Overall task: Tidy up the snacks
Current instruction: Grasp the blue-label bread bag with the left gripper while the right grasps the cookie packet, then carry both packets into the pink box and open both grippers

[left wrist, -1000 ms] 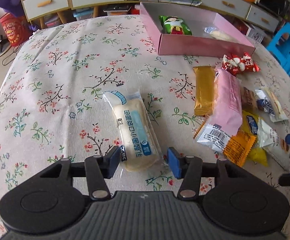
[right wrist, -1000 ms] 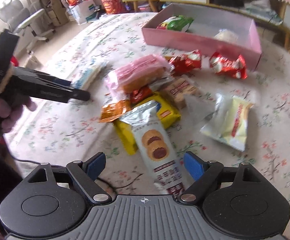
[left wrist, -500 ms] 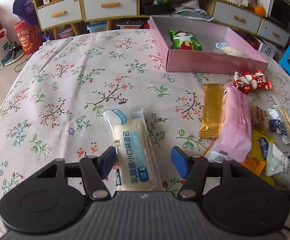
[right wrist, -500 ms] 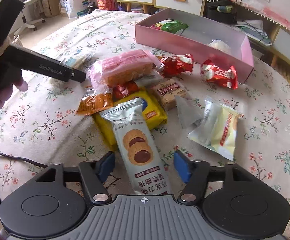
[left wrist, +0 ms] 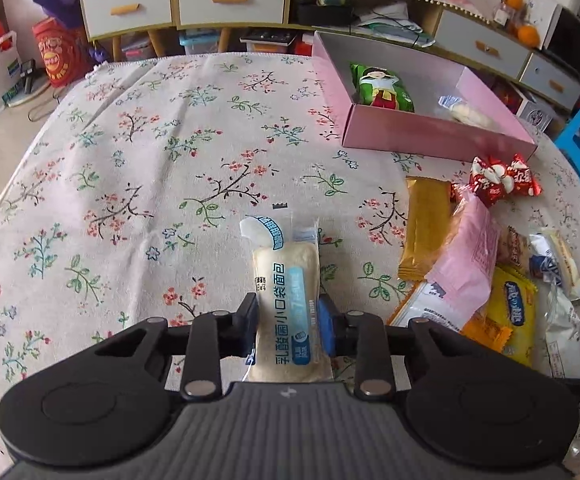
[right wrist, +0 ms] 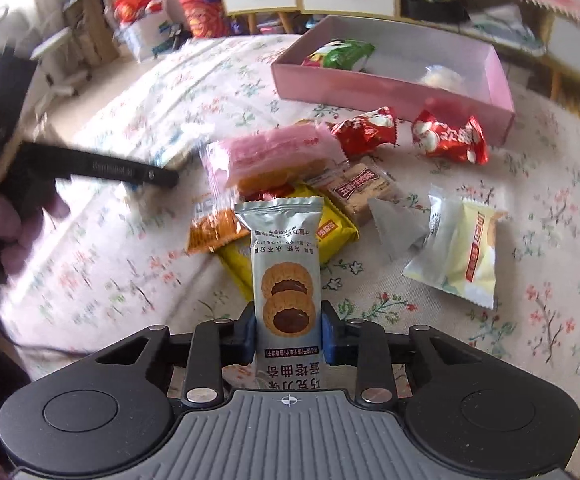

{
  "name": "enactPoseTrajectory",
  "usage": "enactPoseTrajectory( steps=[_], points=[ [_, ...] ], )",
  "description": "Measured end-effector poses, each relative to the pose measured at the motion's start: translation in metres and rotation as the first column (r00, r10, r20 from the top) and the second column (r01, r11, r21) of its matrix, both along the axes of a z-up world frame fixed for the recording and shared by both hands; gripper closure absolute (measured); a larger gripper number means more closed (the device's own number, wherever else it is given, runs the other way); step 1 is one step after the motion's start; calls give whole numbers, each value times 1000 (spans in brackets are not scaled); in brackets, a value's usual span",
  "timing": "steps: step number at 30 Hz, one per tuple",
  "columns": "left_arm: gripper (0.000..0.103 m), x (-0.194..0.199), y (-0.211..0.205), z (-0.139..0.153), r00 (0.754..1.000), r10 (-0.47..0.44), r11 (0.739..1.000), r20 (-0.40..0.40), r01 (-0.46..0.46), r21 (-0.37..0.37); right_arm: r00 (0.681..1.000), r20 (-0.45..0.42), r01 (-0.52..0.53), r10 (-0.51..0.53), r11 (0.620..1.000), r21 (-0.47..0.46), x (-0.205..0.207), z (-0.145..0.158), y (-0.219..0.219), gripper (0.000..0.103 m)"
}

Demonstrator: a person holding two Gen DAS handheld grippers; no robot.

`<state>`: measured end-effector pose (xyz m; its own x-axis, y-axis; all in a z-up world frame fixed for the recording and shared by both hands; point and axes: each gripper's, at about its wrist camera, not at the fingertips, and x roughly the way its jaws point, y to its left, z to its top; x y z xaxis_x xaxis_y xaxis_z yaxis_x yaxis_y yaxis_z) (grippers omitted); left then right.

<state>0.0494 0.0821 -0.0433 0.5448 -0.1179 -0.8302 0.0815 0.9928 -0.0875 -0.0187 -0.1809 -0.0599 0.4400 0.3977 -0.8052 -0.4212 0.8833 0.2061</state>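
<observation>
Two red packets (right wrist: 363, 130) (right wrist: 449, 138), one pink box (right wrist: 389, 90)
</observation>
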Motion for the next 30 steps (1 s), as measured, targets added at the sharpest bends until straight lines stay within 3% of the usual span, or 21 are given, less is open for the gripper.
enactPoseTrajectory(
  steps=[7,30],
  points=[
    [76,0,4,10,1000,11,998,8,-11,-57,999,-28,46,-43,989,140,2,21,-15,74],
    [77,21,-30,51,996,14,974,88,6,-227,969,45,227,-244,945,236,54,73,-38,74]
  ],
)
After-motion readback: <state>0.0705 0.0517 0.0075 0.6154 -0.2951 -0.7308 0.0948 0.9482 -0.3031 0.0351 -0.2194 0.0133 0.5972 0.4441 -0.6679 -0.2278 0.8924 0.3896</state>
